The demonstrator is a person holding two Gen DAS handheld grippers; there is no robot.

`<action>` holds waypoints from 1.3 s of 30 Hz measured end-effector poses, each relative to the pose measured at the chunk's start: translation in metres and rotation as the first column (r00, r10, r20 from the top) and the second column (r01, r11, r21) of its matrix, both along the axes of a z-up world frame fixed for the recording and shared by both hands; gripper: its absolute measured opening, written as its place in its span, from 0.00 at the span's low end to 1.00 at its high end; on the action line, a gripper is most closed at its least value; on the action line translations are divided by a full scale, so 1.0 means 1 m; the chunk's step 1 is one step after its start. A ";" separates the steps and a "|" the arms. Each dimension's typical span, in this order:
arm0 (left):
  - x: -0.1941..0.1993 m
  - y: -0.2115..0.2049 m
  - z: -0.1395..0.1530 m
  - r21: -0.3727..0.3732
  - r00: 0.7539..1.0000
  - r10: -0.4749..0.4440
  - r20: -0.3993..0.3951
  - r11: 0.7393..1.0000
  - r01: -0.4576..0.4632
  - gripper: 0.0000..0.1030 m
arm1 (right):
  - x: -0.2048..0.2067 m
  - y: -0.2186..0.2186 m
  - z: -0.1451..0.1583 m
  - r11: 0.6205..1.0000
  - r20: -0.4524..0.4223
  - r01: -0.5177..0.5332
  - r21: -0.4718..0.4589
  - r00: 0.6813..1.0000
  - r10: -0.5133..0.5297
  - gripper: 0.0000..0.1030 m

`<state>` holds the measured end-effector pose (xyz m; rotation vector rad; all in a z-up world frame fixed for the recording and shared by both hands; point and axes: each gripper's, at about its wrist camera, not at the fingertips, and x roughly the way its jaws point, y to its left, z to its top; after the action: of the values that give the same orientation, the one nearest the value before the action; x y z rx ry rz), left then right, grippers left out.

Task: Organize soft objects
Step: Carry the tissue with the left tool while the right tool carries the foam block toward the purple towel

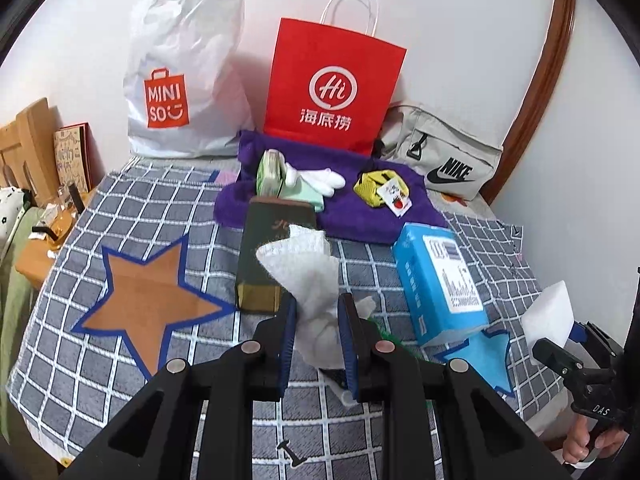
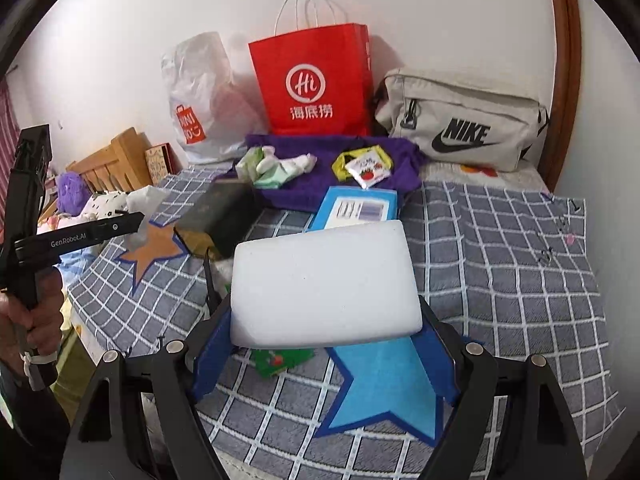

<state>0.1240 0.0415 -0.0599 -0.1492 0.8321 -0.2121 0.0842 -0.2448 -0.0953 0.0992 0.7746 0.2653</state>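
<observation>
My left gripper is shut on a crumpled white tissue, held above the checked cloth in front of a dark box. In the right wrist view that left gripper and its tissue hang at the left over an orange star patch. My right gripper is shut on a white foam block, its blue pads pressing both ends, above a blue star patch. At the right edge of the left wrist view the foam block shows again.
A purple towel at the back holds white socks, a green packet and a yellow pouch. A blue tissue pack lies nearby. A red paper bag, a white plastic bag and a grey Nike bag line the wall.
</observation>
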 end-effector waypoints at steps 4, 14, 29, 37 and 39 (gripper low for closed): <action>0.009 -0.001 0.008 0.005 1.000 0.001 0.005 1.000 -0.001 0.20 | 0.008 -0.002 0.006 1.000 0.006 0.003 0.009 1.000 -0.003 0.79; 0.031 0.007 0.015 0.002 1.000 0.022 -0.002 1.000 -0.022 0.20 | 0.034 -0.002 0.018 1.000 0.016 0.004 0.011 1.000 -0.004 0.79; 0.064 0.005 0.024 -0.008 1.000 0.024 -0.004 1.000 -0.024 0.20 | 0.083 0.007 0.032 0.999 0.040 -0.026 -0.021 0.999 0.027 0.79; 0.084 -0.003 0.026 0.005 1.000 0.024 -0.009 1.000 -0.024 0.20 | 0.114 0.008 0.036 0.999 0.034 -0.034 -0.013 0.999 0.035 0.79; 0.091 -0.005 0.026 0.009 1.000 0.021 -0.010 1.000 -0.021 0.20 | 0.123 0.008 0.037 0.999 0.034 -0.031 -0.017 0.999 0.031 0.79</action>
<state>0.2146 0.0364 -0.0339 -0.1506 0.8412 -0.1876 0.2076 -0.2369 -0.0579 0.0672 0.7443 0.2896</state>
